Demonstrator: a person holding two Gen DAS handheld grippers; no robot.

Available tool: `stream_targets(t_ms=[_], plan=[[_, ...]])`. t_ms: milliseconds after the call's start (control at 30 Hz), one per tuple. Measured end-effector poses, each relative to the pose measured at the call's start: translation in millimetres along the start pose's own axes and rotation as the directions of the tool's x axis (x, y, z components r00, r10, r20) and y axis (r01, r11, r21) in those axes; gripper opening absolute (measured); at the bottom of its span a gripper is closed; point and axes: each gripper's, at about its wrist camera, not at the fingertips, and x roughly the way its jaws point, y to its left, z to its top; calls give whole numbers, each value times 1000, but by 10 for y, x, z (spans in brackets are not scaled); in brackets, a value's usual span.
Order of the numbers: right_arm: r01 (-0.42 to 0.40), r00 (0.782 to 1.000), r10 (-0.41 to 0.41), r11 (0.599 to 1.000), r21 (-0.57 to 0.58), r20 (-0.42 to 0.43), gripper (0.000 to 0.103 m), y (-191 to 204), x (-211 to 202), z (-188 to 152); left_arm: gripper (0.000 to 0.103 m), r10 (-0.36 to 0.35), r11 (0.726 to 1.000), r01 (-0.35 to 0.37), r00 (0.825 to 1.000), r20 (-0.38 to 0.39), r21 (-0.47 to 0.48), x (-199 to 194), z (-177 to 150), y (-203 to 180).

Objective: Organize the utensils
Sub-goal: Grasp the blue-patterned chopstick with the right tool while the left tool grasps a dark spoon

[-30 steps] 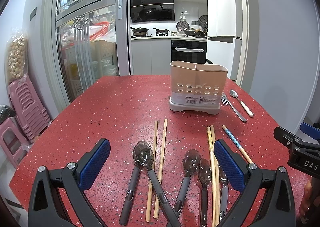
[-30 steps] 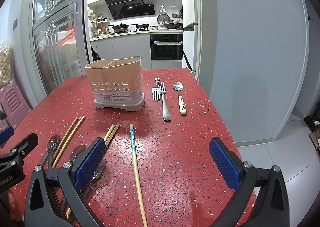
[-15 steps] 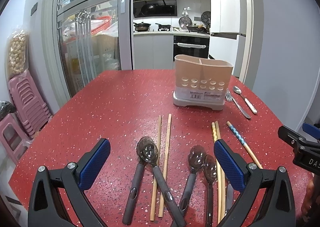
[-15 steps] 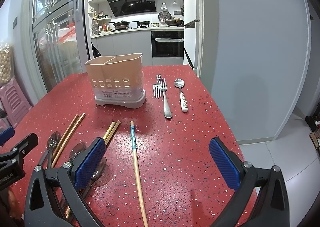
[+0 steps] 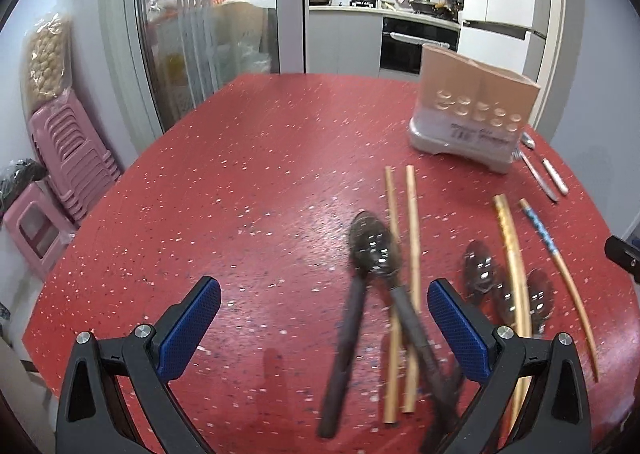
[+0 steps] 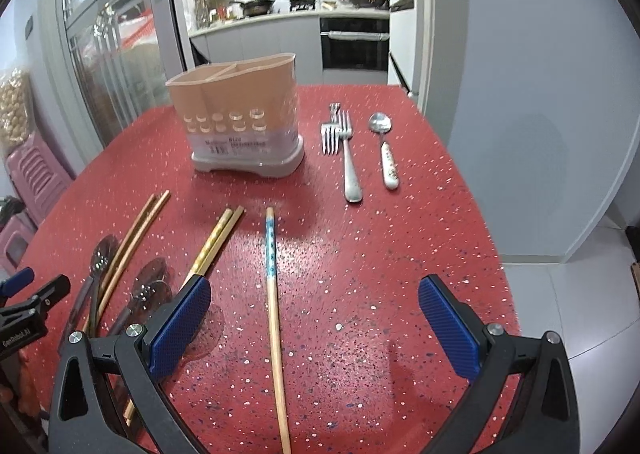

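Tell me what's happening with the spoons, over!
Left gripper open, over dark spoons. Right gripper open, over blue-patterned chopstick. Holder empty at its visible top. Nothing in the way.

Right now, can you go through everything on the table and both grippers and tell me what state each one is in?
Left gripper: open, holding nothing.
Right gripper: open, holding nothing.
Utensil holder: upright, nothing visible inside.
Forks: lying flat beside the holder.
Metal spoon: flat, right of the forks.
Blue-patterned chopstick: lying alone.
Dark spoons: flat, two handles crossed.
Plain wooden chopsticks: a pair, side by side.
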Motion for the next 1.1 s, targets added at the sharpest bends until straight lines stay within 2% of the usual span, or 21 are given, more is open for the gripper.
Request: stream_targets(t_ms=[100,400,567,633,733,800,933,1067,1100], plan=[[-21,999,21,1000,-8,-41,103,-5,90,28,103,31,999,-30,999,-26,36,92,-21,30],[-73,981,65,997,-38,-182,102,26,459,150,103,20,999,-13,991,-134,50,412,11,147],[-80,966,56,993,-86,-252,89,130,682,208,103,15,998,-3,983,-182,63,529,46,133],[-84,959,51,991,-108,-278,76,181,768,216,103,13,997,1,981,-194,73,581,60,122],[-106,943,64,988,-114,-326,68,230,885,231,103,-6,996,24,977,-211,81,645,90,101],[-113,936,66,986,-120,-345,64,257,939,234,103,-19,996,39,974,-227,84,686,129,92],[-125,928,64,981,-145,-367,64,311,1008,269,102,-52,993,77,967,-250,89,741,219,55],[-130,917,62,980,-149,-394,58,311,1047,289,81,-101,983,139,956,-276,121,725,282,-16],[-126,916,56,980,-152,-398,53,298,1059,294,70,-111,980,153,953,-281,130,715,290,-35]])
